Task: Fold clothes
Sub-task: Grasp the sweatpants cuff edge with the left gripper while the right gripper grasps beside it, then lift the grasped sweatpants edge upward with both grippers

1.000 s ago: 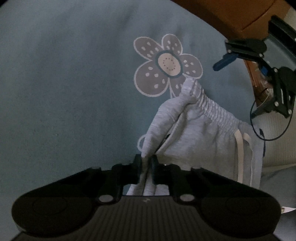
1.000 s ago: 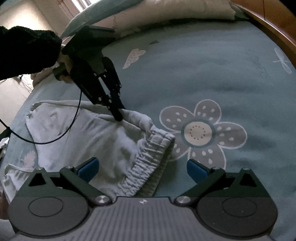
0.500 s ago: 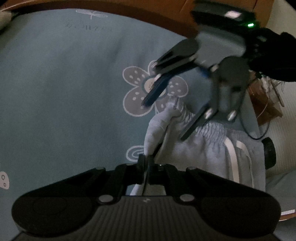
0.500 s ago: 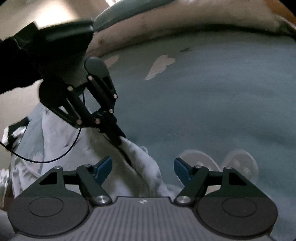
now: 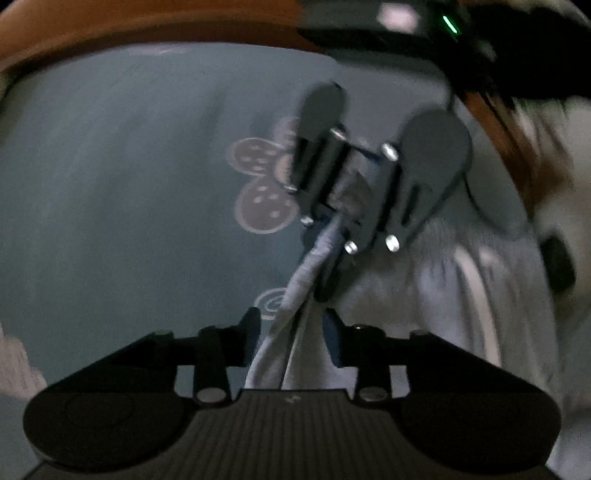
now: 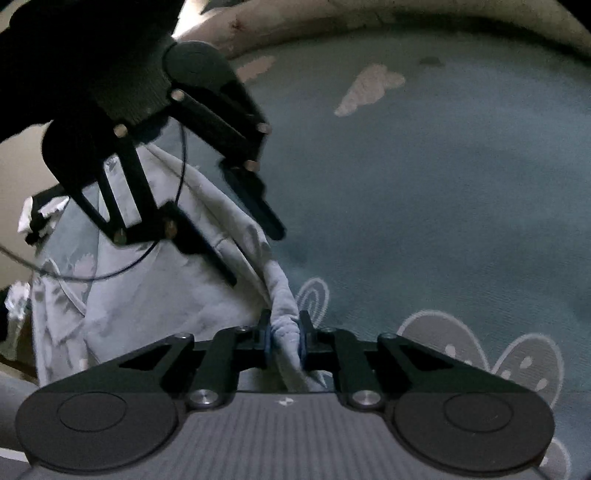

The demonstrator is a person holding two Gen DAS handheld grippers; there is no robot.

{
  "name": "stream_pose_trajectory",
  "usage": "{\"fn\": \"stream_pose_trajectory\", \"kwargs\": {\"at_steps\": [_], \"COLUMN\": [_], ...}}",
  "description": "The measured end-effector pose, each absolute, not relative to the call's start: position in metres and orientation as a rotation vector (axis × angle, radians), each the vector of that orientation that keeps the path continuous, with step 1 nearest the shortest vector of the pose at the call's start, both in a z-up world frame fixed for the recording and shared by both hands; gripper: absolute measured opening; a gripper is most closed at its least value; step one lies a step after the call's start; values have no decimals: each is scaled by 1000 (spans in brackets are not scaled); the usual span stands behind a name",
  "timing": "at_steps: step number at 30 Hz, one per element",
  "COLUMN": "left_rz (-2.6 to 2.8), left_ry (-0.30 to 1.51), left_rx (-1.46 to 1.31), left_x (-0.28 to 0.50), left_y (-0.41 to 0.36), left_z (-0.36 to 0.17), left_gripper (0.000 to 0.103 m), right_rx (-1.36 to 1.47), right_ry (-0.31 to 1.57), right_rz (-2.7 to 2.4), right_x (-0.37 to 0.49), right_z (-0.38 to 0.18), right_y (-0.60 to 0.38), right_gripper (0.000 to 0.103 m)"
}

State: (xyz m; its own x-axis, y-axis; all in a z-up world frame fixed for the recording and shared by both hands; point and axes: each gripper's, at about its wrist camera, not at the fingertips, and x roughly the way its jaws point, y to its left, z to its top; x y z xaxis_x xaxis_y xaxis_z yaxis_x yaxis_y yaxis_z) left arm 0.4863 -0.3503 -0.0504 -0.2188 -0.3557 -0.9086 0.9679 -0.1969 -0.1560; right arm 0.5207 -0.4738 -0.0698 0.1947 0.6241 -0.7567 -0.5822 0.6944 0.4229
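Observation:
Light grey shorts [image 5: 443, 295] with a gathered waistband lie bunched on the blue bed sheet [image 5: 110, 184]. A twisted edge of them runs up between both grippers. My left gripper [image 5: 291, 325] has its jaws opening. The cloth strand passes loosely between them without being pressed. My right gripper [image 6: 284, 328] has its jaws closing, and its blue pads pinch the bunched edge of the shorts [image 6: 166, 295]. The two grippers face each other closely: the right gripper [image 5: 328, 240] hangs just beyond the left one, and the left gripper [image 6: 255, 254] shows at the upper left of the right wrist view.
A wooden bed frame [image 5: 110, 33] curves along the far edge. Flower prints [image 6: 480, 354] mark the sheet. A pale pillow or blanket [image 6: 332, 22] lies at the head. A dark sleeve [image 6: 74, 55] and a thin black cable [image 6: 110, 275] hang over the shorts.
My right gripper swung in from wide open and closed on the shorts' edge beside the left gripper. The left jaws, shut on the cloth before, have parted, and that hand lifted slightly.

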Motion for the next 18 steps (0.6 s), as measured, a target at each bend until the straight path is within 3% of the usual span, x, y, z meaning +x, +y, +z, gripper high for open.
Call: {"fn": "stream_pose_trajectory", "kwargs": {"at_steps": [6, 9, 10, 11, 13, 14, 18], "left_rz": [-1700, -1690, -1690, -1703, -1726, -1728, -1733], "left_ry": [915, 996, 1016, 1003, 977, 964, 940], "left_rx": [1159, 1146, 1142, 1143, 1143, 1138, 1118], "left_x": [461, 463, 463, 458, 451, 449, 446], "left_y": [-363, -370, -372, -370, -366, -364, -361], "left_z": [-74, -88, -91, -90, -87, -84, -73], "left_gripper": [44, 29, 12, 6, 5, 5, 5], "right_rx": [-49, -88, -101, -113, -129, -138, -160], "right_ry": [1015, 990, 985, 981, 981, 981, 1002], "right_rz": [854, 866, 869, 873, 872, 868, 836], "right_x": [499, 489, 486, 482, 476, 474, 479], "right_z": [-48, -36, -34, -31, -28, -27, -34], "right_y": [-465, -463, -461, -460, -462, -464, -472], "right_gripper": [14, 13, 12, 12, 14, 18, 56]}}
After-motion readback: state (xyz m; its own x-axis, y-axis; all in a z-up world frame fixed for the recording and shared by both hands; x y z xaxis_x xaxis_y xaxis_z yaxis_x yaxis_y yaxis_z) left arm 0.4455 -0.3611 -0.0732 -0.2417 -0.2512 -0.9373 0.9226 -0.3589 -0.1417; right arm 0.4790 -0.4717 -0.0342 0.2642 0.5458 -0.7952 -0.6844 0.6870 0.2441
